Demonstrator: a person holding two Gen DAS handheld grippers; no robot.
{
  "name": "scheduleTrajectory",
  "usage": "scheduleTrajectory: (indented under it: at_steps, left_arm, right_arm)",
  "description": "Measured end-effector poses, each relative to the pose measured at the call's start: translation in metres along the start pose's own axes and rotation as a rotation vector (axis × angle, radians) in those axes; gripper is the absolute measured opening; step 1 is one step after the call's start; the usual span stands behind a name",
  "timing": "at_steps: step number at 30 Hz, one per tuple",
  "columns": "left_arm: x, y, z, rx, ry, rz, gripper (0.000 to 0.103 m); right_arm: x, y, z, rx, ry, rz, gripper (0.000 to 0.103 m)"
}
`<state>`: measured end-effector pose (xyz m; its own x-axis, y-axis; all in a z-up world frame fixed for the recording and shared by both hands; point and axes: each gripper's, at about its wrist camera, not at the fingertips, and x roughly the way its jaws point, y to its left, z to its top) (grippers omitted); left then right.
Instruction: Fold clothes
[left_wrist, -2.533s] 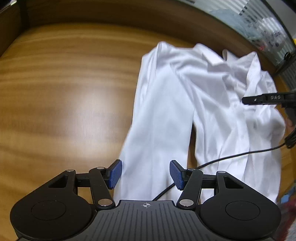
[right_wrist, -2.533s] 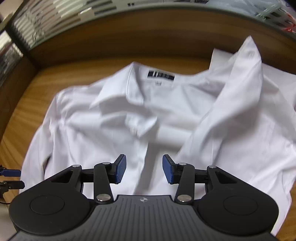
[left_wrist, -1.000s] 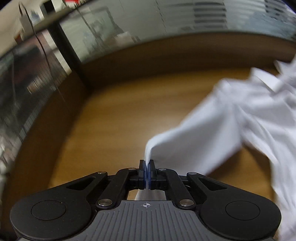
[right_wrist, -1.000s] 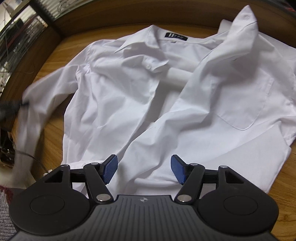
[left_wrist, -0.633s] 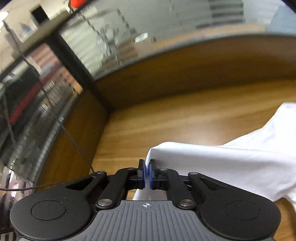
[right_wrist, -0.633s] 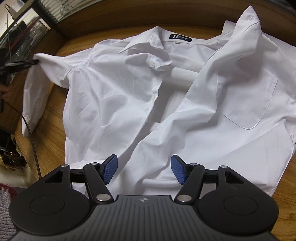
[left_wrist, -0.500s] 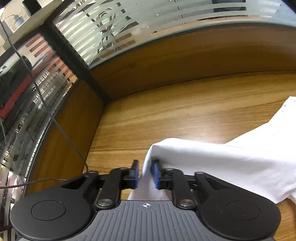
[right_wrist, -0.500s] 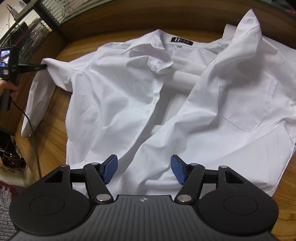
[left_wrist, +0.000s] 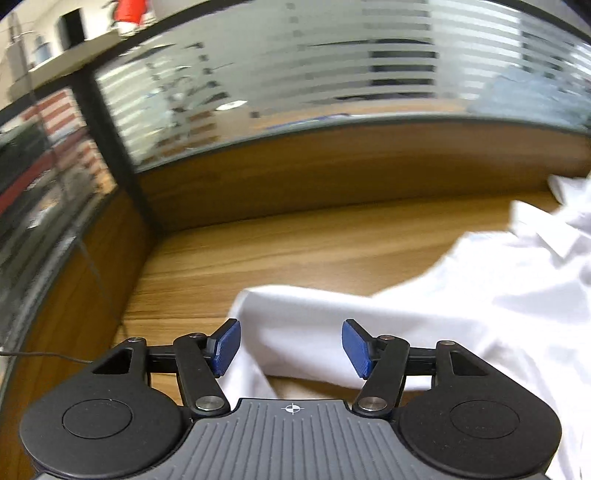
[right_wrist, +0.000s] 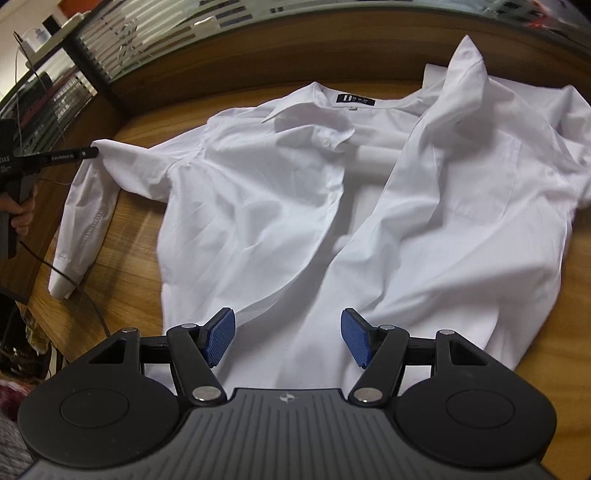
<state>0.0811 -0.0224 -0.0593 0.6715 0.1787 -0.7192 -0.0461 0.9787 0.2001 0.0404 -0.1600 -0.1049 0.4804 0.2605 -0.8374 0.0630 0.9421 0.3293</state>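
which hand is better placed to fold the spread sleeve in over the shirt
Left. The left tongs are open right at the sleeve, whose fabric lies between the pads. The right tongs, also open, sit at the shirt hem, away from that sleeve.

Surface: wooden table (right_wrist: 140, 236), light grain, with a darker raised wooden rim along its far and left edges.
On it: white shirt (right_wrist: 369, 206), spread open and rumpled, collar toward the far edge, one sleeve (right_wrist: 79, 221) reaching the left edge.
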Motion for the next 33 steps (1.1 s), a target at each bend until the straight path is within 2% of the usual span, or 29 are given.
scheduleTrajectory:
  at_steps: [7, 10, 14, 19, 21, 23, 24, 26, 29, 33]
  left_arm:
    - [0.001, -0.010, -0.030, 0.064, 0.036, -0.178, 0.064]
    - [0.010, -0.012, -0.036, 0.105, 0.037, -0.214, 0.064]
    - [0.026, -0.011, -0.031, 0.107, 0.020, -0.235, 0.064]
    - [0.045, -0.010, -0.023, 0.110, 0.000, -0.261, 0.063]
    - [0.054, -0.010, -0.020, 0.110, -0.005, -0.264, 0.060]
    - [0.065, -0.011, -0.016, 0.111, -0.001, -0.260, 0.053]
    - [0.071, -0.011, -0.014, 0.113, 0.004, -0.258, 0.047]
    - [0.083, -0.011, -0.011, 0.114, 0.016, -0.264, 0.037]
    - [0.099, -0.014, -0.009, 0.129, 0.049, -0.252, 0.026]
    - [0.115, -0.017, -0.004, 0.132, 0.076, -0.245, 0.023]
  right_arm:
    - [-0.001, 0.052, -0.047, 0.128, -0.048, -0.053, 0.070]
    - [0.003, 0.080, -0.069, 0.197, -0.083, -0.078, 0.070]
    - [0.011, 0.117, -0.090, 0.277, -0.141, -0.126, 0.070]
    - [0.032, 0.150, -0.096, 0.369, -0.191, -0.147, 0.067]
    - [0.043, 0.159, -0.095, 0.387, -0.195, -0.163, 0.062]
    - [0.055, 0.165, -0.094, 0.399, -0.189, -0.184, 0.047]
    - [0.059, 0.165, -0.094, 0.404, -0.178, -0.200, 0.042]
    - [0.068, 0.166, -0.095, 0.415, -0.156, -0.231, 0.002]
    - [0.046, 0.163, -0.097, 0.432, -0.186, -0.253, 0.002]
    - [0.005, 0.156, -0.099, 0.455, -0.248, -0.274, 0.002]
